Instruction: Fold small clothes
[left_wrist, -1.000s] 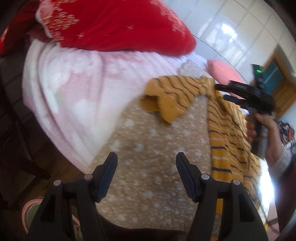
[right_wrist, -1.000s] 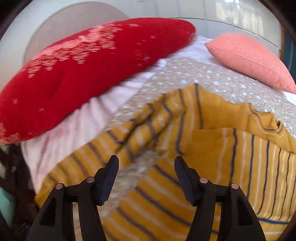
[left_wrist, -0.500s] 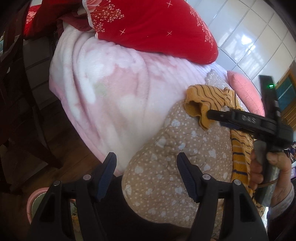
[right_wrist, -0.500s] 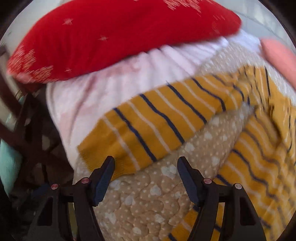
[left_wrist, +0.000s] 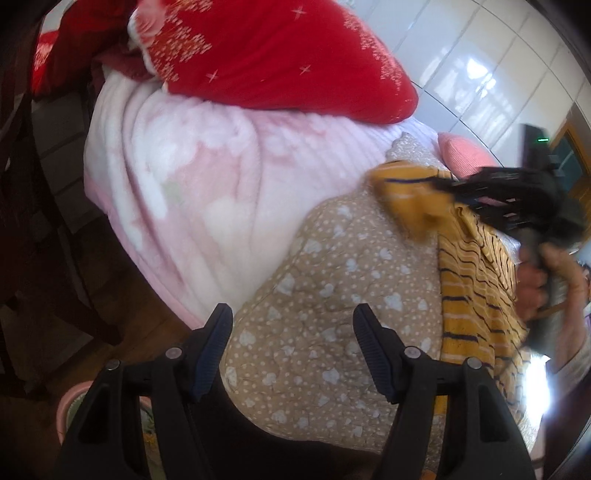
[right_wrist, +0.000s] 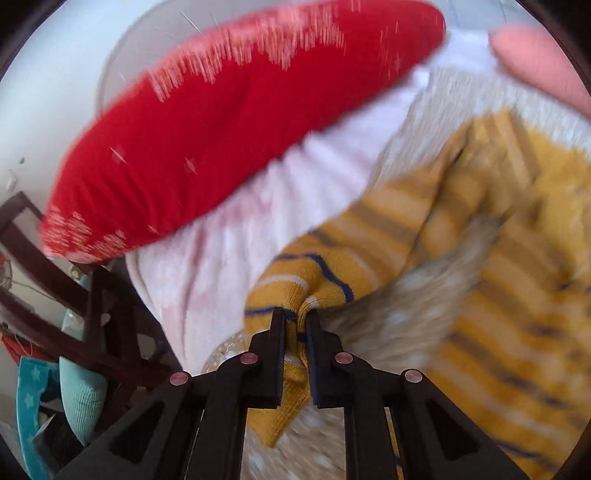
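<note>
A mustard-yellow sweater with navy and white stripes (left_wrist: 472, 280) lies on a tan dotted quilt (left_wrist: 332, 314). My right gripper (right_wrist: 296, 325) is shut on the cuff end of the sweater's sleeve (right_wrist: 314, 280), and the sleeve is lifted off the quilt. In the left wrist view the right gripper (left_wrist: 447, 186) is blurred and reaches over the sweater's top from the right. My left gripper (left_wrist: 293, 347) is open and empty over the quilt's near left edge, well apart from the sweater.
A red pillow (left_wrist: 280, 55) lies on a pink blanket (left_wrist: 192, 173) beyond the quilt. A salmon pillow (right_wrist: 543, 59) sits at the far right. Dark wooden chair frames (right_wrist: 74, 288) and wood floor (left_wrist: 122, 295) flank the bed's left edge.
My right gripper has closed on the sleeve's cuff and is lifting it, with motion blur. My left gripper stays open and has shifted slightly.
</note>
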